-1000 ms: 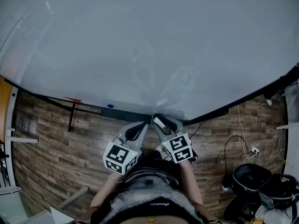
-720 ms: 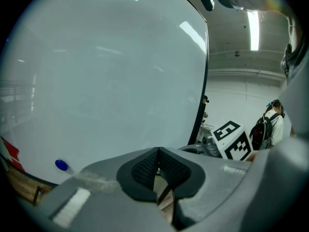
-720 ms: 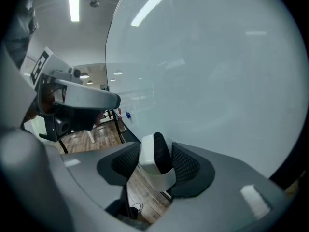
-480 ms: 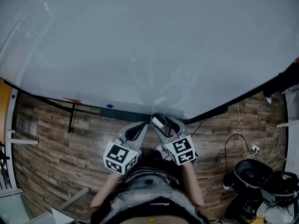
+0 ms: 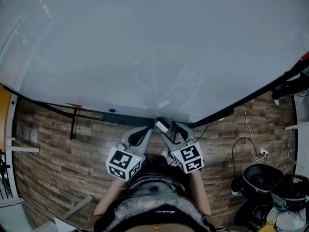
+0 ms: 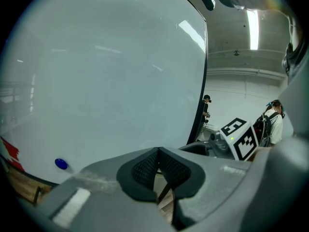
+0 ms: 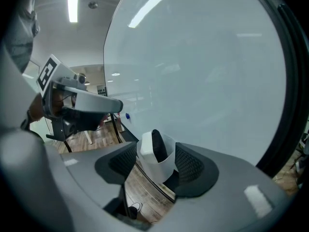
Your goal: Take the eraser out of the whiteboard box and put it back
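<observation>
The right gripper (image 7: 153, 161) has just been opening; its jaws flank the eraser (image 7: 147, 147) (white, black-faced) in the whiteboard box (image 7: 161, 171). The left gripper (image 6: 158, 166) is closed, empty.

One whiteboard (image 5: 145, 42), one white box (image 7: 164, 169) with one eraser (image 7: 148, 146) in it, one blue magnet (image 5: 112, 110), and two tongs: left tongs (image 5: 145, 130), right tongs (image 5: 165, 123).

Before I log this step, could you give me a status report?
Left gripper shut, empty. Right gripper jaws just opened, whiteboard box between them. Eraser sits in it. Nothing blocking.
</observation>
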`<state>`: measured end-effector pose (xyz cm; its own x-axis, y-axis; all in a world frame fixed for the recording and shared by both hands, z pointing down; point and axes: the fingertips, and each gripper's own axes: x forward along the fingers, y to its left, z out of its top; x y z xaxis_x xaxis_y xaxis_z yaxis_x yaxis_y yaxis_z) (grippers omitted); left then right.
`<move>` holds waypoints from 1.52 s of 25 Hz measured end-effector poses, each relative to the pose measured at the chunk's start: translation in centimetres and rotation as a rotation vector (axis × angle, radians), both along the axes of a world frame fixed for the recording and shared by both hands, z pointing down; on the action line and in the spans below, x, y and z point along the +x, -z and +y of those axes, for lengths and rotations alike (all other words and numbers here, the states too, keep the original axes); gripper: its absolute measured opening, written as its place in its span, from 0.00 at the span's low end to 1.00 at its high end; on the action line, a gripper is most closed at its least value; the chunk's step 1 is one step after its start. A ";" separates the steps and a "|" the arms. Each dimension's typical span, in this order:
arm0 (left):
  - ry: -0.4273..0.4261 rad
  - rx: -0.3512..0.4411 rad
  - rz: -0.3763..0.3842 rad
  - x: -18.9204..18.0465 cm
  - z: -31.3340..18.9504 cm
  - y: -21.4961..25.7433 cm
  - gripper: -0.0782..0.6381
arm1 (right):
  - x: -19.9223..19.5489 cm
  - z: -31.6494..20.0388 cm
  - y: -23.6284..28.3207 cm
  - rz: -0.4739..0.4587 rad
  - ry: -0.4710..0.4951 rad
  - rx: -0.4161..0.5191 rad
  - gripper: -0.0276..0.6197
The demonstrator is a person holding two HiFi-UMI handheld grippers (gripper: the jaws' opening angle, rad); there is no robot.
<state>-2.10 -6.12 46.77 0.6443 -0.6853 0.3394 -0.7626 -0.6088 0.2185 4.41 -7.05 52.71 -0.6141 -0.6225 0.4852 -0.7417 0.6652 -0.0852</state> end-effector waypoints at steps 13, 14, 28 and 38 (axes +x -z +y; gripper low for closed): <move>-0.028 -0.010 0.007 0.6 0.5 -0.4 0.11 | -0.2 1.5 0.3 0.012 0.022 0.034 0.32; -0.031 -0.010 0.007 0.7 0.6 -0.4 0.11 | -0.3 1.7 0.4 0.013 0.025 0.029 0.31; -0.055 -0.012 0.004 1.3 1.6 -0.6 0.11 | -1.4 2.7 1.3 -0.004 0.042 0.033 0.05; -0.073 0.029 -0.019 2.4 1.5 0.5 0.11 | -2.4 1.9 5.2 -0.102 0.057 0.126 0.05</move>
<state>0.27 -4.67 46.22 0.6868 -0.6463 0.3325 -0.7196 -0.6689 0.1863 2.06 -5.12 47.50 -0.6921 -0.6376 0.3385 -0.6944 0.7160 -0.0712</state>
